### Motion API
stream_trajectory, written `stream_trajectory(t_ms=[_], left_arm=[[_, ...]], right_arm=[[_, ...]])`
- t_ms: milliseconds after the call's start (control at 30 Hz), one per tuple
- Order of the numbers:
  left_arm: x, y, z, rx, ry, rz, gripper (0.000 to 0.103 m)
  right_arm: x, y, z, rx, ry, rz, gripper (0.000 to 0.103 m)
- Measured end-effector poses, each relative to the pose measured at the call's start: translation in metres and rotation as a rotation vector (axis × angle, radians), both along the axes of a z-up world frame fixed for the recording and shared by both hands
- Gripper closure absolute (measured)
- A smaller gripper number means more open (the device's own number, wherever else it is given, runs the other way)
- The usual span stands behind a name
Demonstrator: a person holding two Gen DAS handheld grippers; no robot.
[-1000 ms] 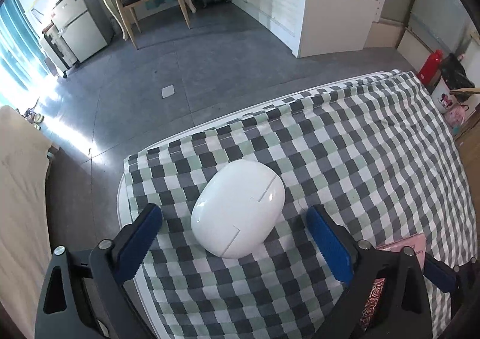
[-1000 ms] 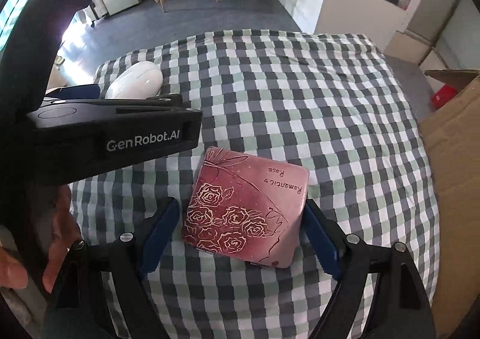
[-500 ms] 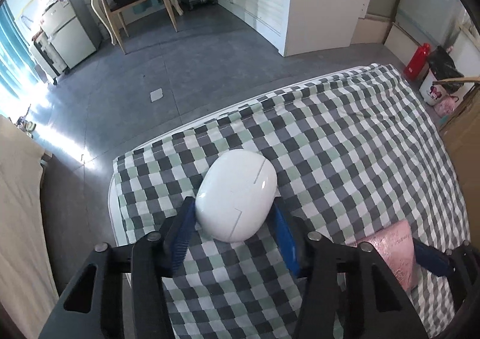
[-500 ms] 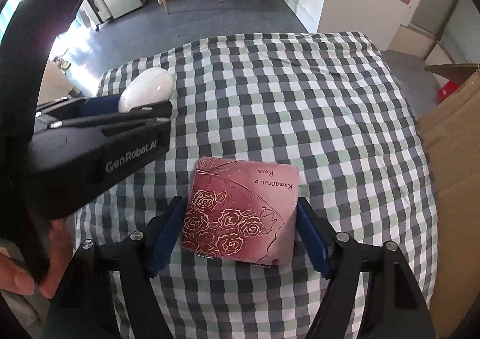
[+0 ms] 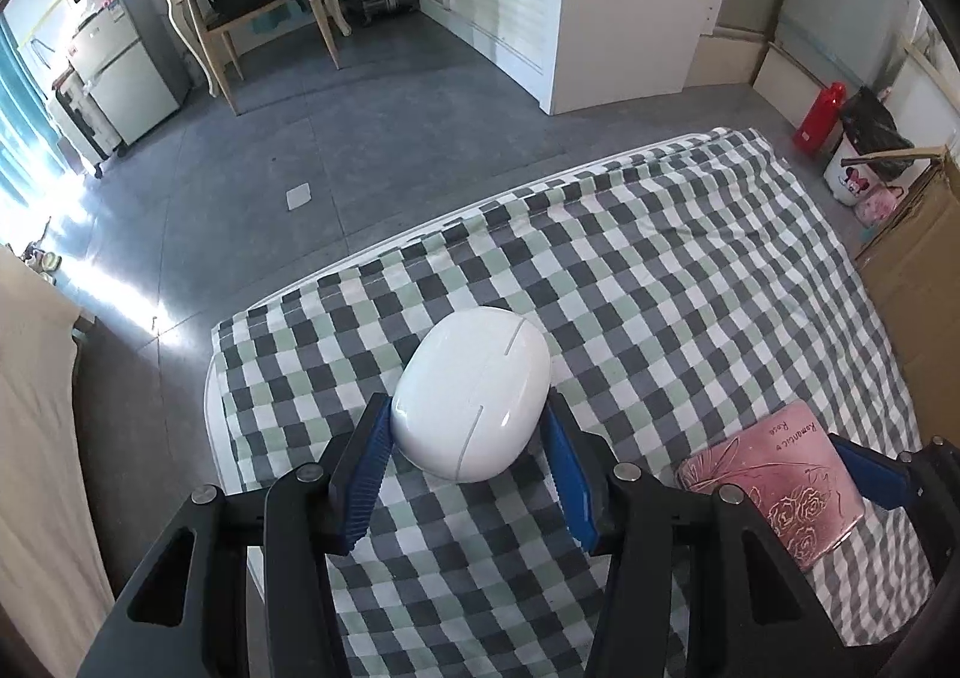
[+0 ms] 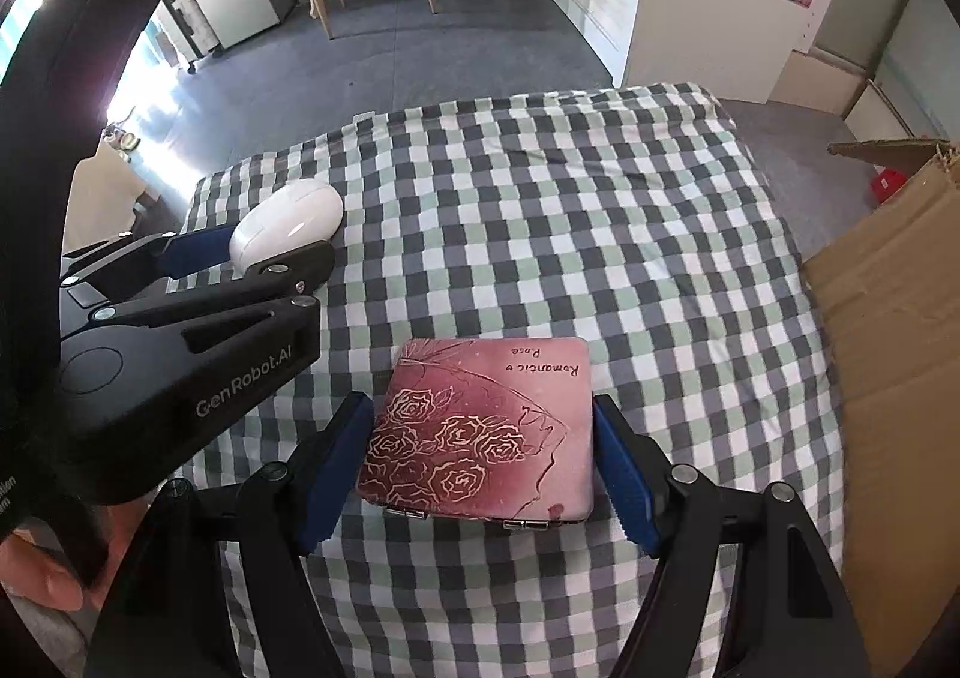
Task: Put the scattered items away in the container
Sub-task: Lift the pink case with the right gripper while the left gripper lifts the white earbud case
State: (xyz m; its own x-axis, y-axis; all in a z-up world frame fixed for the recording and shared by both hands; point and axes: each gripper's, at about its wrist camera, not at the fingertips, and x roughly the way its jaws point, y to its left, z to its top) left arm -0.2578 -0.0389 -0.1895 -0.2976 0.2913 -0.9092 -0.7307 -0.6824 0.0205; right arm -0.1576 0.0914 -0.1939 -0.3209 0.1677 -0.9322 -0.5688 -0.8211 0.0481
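Observation:
My left gripper (image 5: 468, 426) is shut on a white egg-shaped case (image 5: 474, 393) and holds it just above the checked cloth (image 5: 660, 288). The case also shows in the right wrist view (image 6: 288, 225). My right gripper (image 6: 480, 438) is shut on a flat pink tin with a rose pattern (image 6: 486, 426), its blue pads against both sides. The tin also shows in the left wrist view (image 5: 774, 477). A cardboard box (image 6: 888, 318) stands at the right edge of the table.
The table with the checked cloth (image 6: 540, 198) ends at a grey floor (image 5: 330, 168). The left gripper's body (image 6: 180, 354) sits close to the left of the tin. A wooden chair (image 5: 258, 0), a small fridge (image 5: 120, 66) and white cabinets stand far behind.
Both grippers closed: the left on the white case, the right on the pink tin. Both views have risen a little from the cloth.

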Motion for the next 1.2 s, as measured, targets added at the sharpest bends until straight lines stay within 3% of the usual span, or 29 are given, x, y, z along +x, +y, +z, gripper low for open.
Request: stream_trajectory(t_ms=[167, 200, 233, 267, 367, 533, 700, 800, 867, 933, 967, 1000, 1200], left_arm=[[0.000, 0.003, 0.007, -0.002, 0.008, 0.014, 0.052], [0.001, 0.003, 0.011, 0.001, 0.013, 0.017, 0.052], [0.002, 0.002, 0.016, 0.005, 0.016, 0.022, 0.053], [0.002, 0.001, 0.019, 0.008, 0.017, 0.027, 0.054], [0.004, -0.001, 0.031, 0.012, 0.022, 0.052, 0.070], [0.004, -0.007, 0.035, 0.012, 0.015, 0.100, 0.070], [0.009, -0.007, 0.031, -0.003, 0.024, 0.082, 0.070], [0.008, -0.007, 0.024, -0.008, 0.021, 0.073, 0.069], [0.004, -0.006, 0.021, -0.001, 0.010, 0.069, 0.067], [-0.001, -0.003, 0.022, 0.009, 0.022, 0.071, 0.046], [-0.005, -0.001, 0.023, 0.021, 0.033, 0.065, 0.031], [-0.008, 0.002, 0.023, 0.034, 0.047, 0.055, 0.026], [-0.028, 0.031, 0.006, -0.002, 0.066, -0.023, 0.023]], right_arm=[[0.000, 0.003, 0.004, 0.005, 0.001, 0.002, 0.033], [0.002, 0.003, 0.006, 0.013, 0.000, 0.003, 0.041], [0.004, 0.002, 0.008, 0.015, -0.004, 0.009, 0.071], [0.007, 0.000, 0.008, -0.006, -0.010, 0.025, 0.075], [0.006, 0.006, 0.008, -0.019, -0.025, 0.034, 0.075], [0.020, 0.014, 0.003, -0.066, -0.025, 0.027, 0.075], [0.024, 0.016, -0.003, -0.091, -0.021, 0.052, 0.076], [0.026, 0.014, -0.005, -0.100, -0.003, 0.072, 0.067], [0.025, 0.016, -0.003, -0.081, 0.016, 0.058, 0.038], [0.025, 0.017, 0.000, -0.076, 0.040, 0.057, 0.034], [0.023, 0.016, -0.001, -0.084, 0.041, 0.064, 0.030], [0.022, 0.016, -0.003, -0.086, 0.038, 0.070, 0.029], [0.004, -0.001, -0.013, -0.043, 0.010, 0.141, 0.029]])
